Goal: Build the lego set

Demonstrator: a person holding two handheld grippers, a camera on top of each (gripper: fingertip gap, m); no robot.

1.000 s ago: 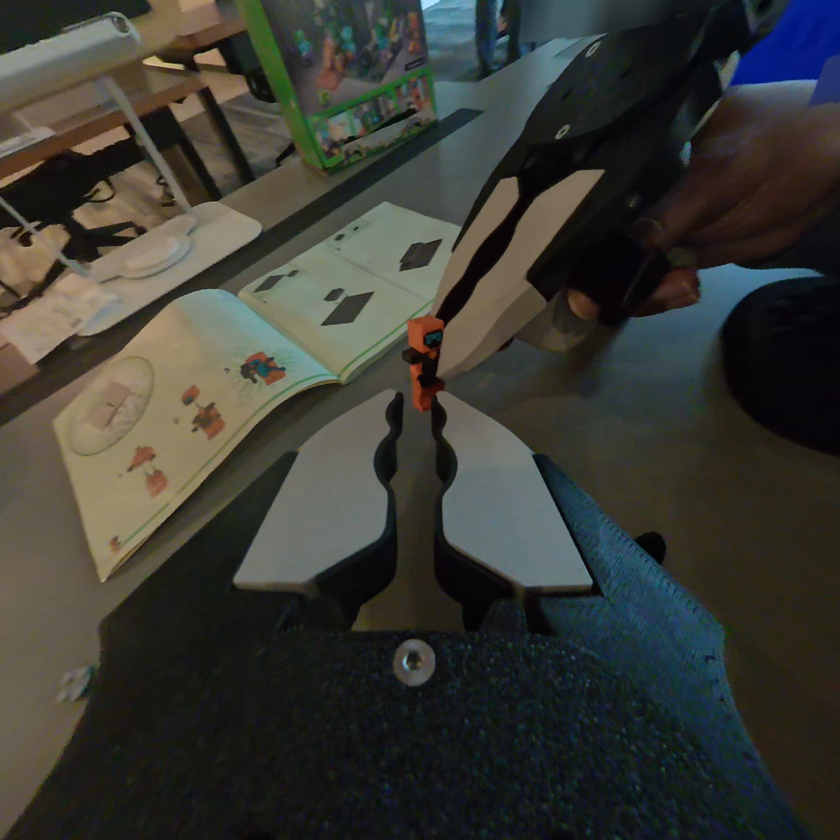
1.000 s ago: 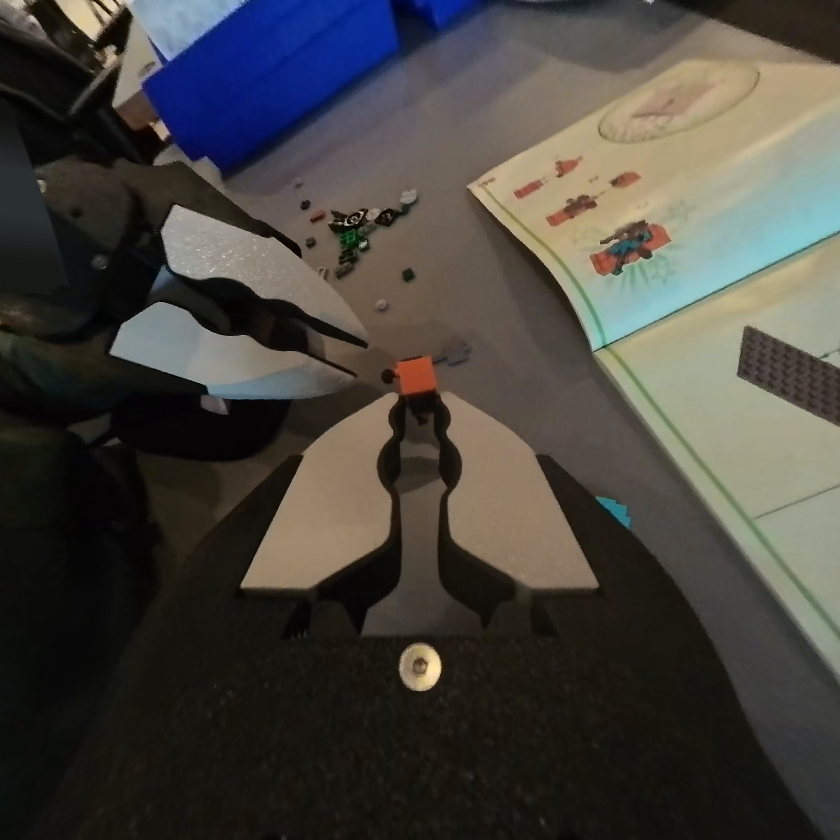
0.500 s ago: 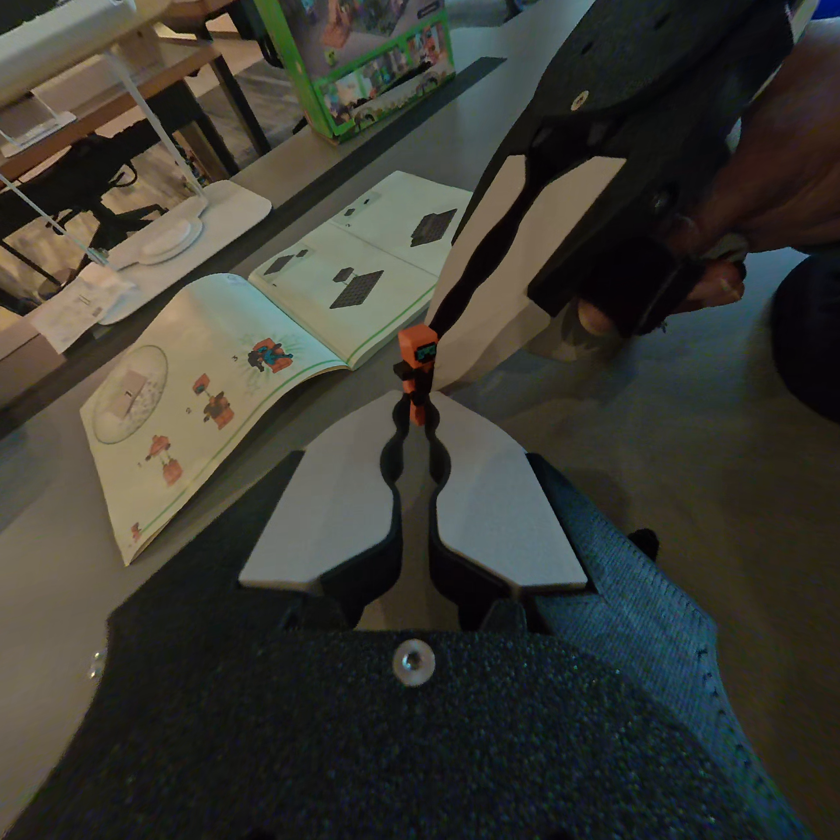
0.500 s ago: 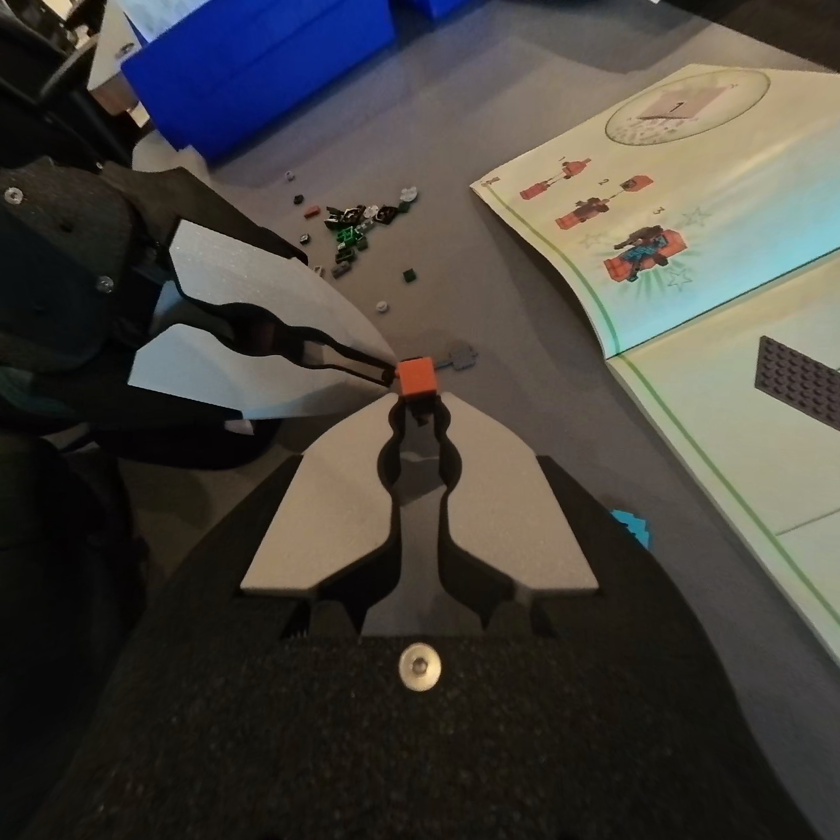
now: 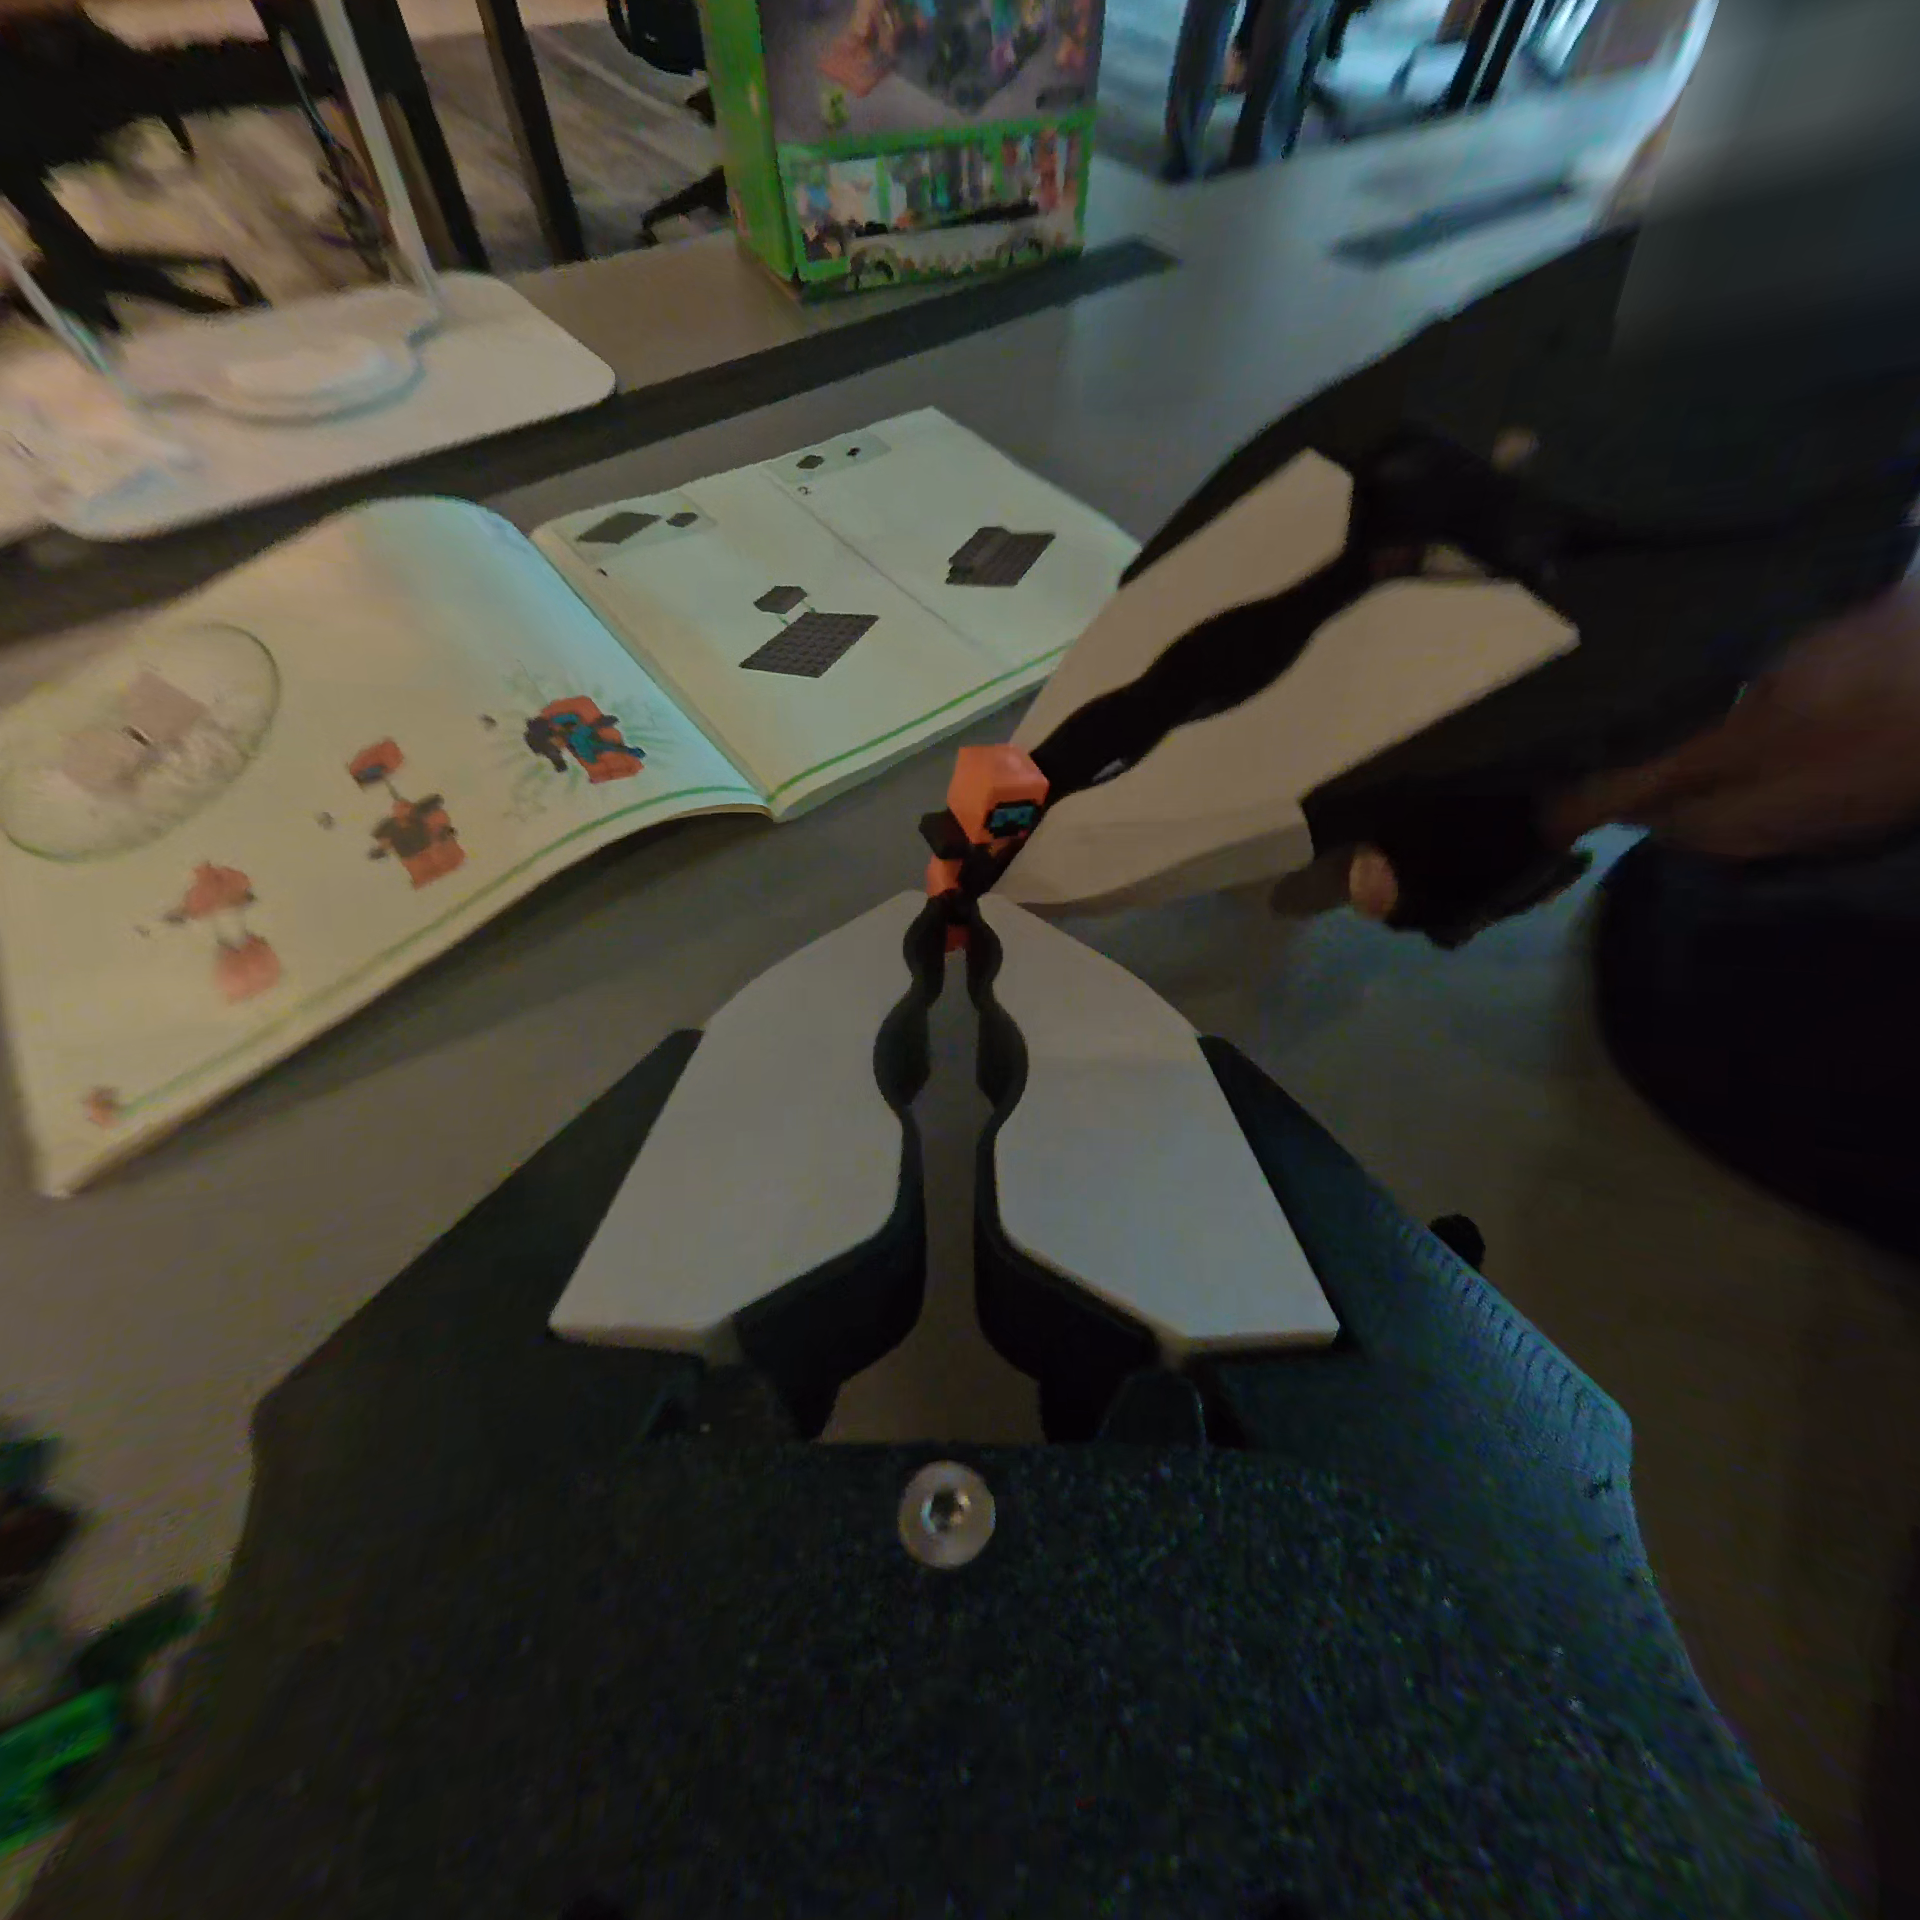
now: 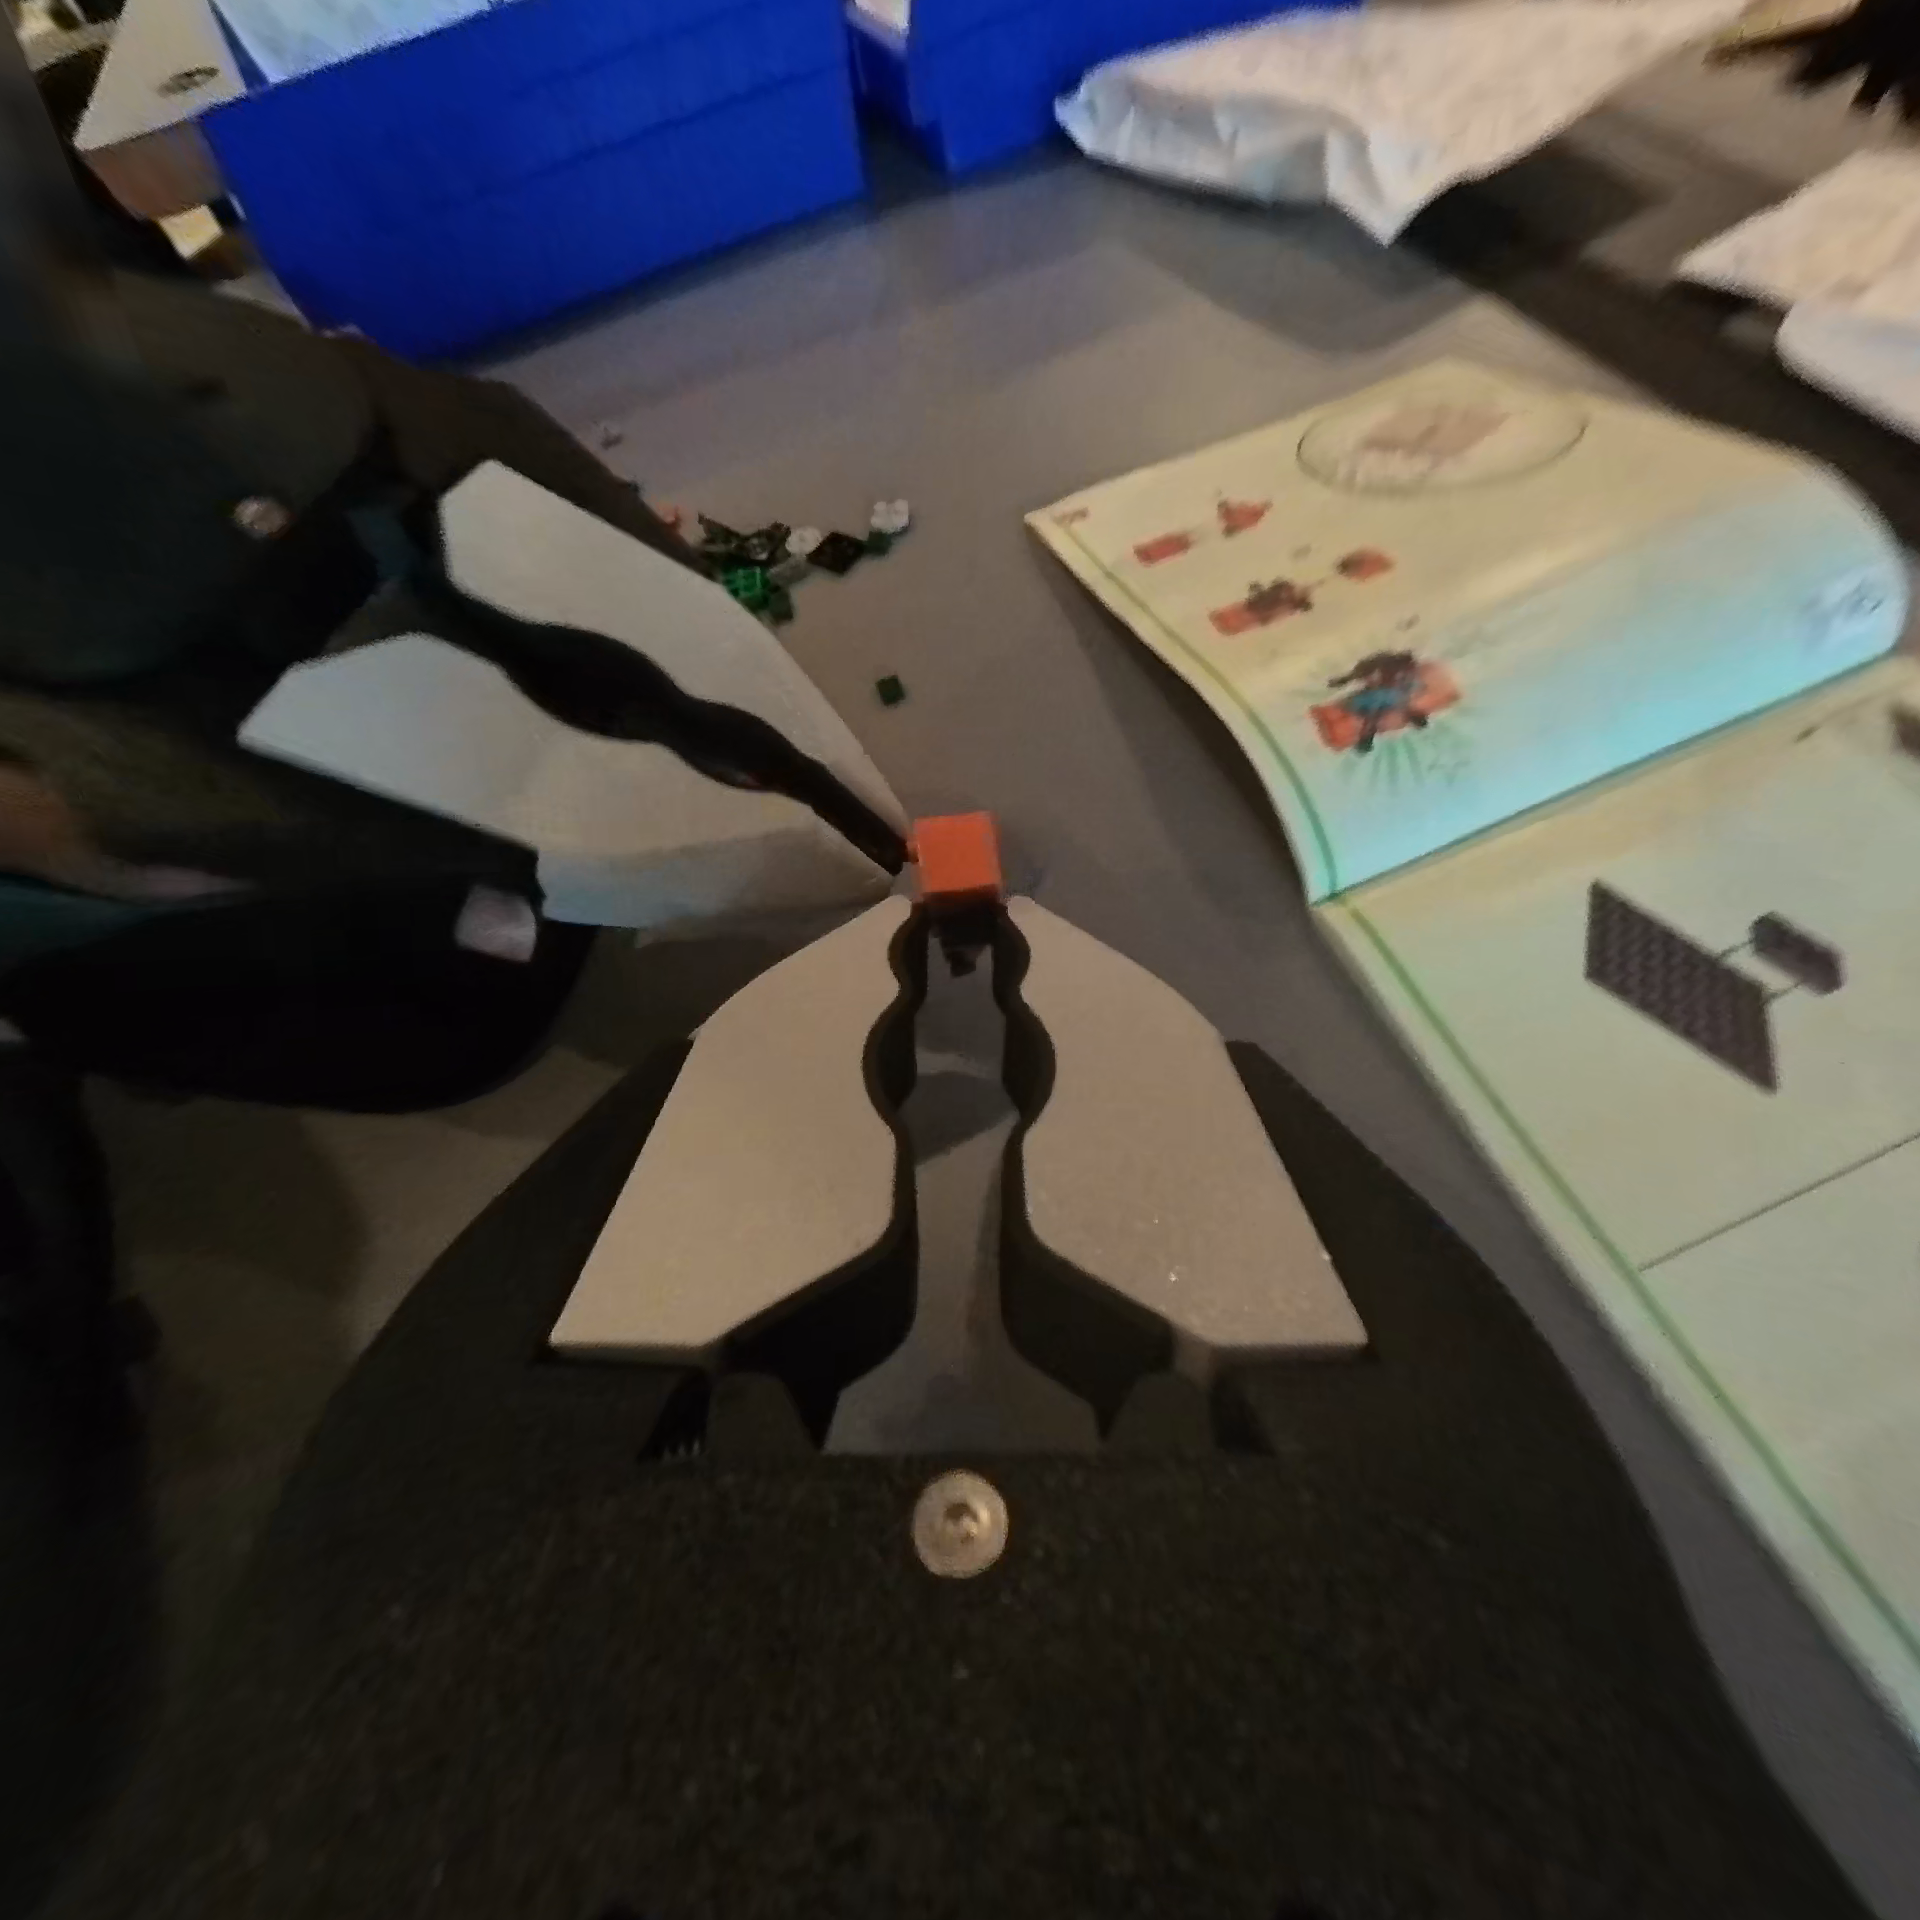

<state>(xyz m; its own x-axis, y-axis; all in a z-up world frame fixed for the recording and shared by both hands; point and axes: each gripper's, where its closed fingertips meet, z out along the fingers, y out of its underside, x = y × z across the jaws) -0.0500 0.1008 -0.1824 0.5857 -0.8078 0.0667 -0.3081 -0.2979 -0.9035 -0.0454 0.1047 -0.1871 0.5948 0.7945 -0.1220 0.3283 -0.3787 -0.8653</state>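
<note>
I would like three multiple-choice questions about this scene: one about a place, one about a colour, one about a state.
1. Where does the open instruction booklet lie?
A. flat on the grey table
B. inside a blue bin
C. on the green box

2. What colour is the head of the small figure?
A. orange
B. yellow
C. white

3. How is the figure held?
A. by both grippers
B. by the left gripper alone
C. lying loose on the table

Answers: 1 A, its pages rest spread on the tabletop. 2 A, the cube-shaped head is orange. 3 A, the left gripper pinches its lower part and the right gripper is shut just under its head.
</note>
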